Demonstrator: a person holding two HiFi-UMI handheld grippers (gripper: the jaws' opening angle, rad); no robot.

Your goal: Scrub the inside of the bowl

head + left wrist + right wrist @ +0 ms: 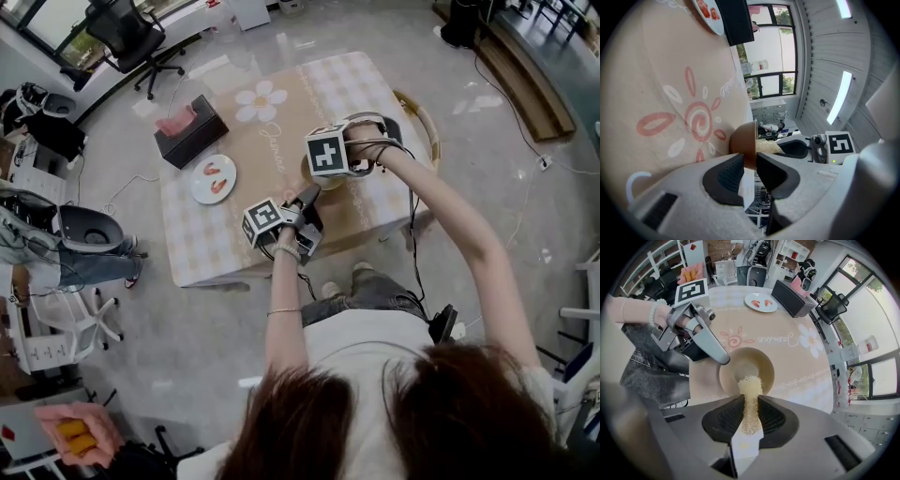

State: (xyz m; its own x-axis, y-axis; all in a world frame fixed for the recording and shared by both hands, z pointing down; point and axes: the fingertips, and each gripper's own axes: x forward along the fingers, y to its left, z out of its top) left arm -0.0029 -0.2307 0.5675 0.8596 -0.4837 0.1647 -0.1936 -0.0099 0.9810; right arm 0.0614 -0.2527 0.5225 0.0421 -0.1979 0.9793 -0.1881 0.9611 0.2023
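A tan bowl (759,364) stands on the beige checked tablecloth (309,94) near the table's front edge. My left gripper (750,161) lies nearly level and is shut on the bowl's rim (749,140); in the right gripper view its fingers (717,355) clamp the rim at the left. My right gripper (750,404) points steeply down over the bowl and is shut on a pale yellow mesh scrubber (750,390). The scrubber's end reaches down inside the bowl. In the head view the right gripper's marker cube (328,152) hides most of the bowl.
A black tissue box (192,131) and a white plate with red pieces (214,178) sit on the left part of the table. A curved wooden chair back (424,117) stands at the table's right side. An office chair (131,37) is far behind.
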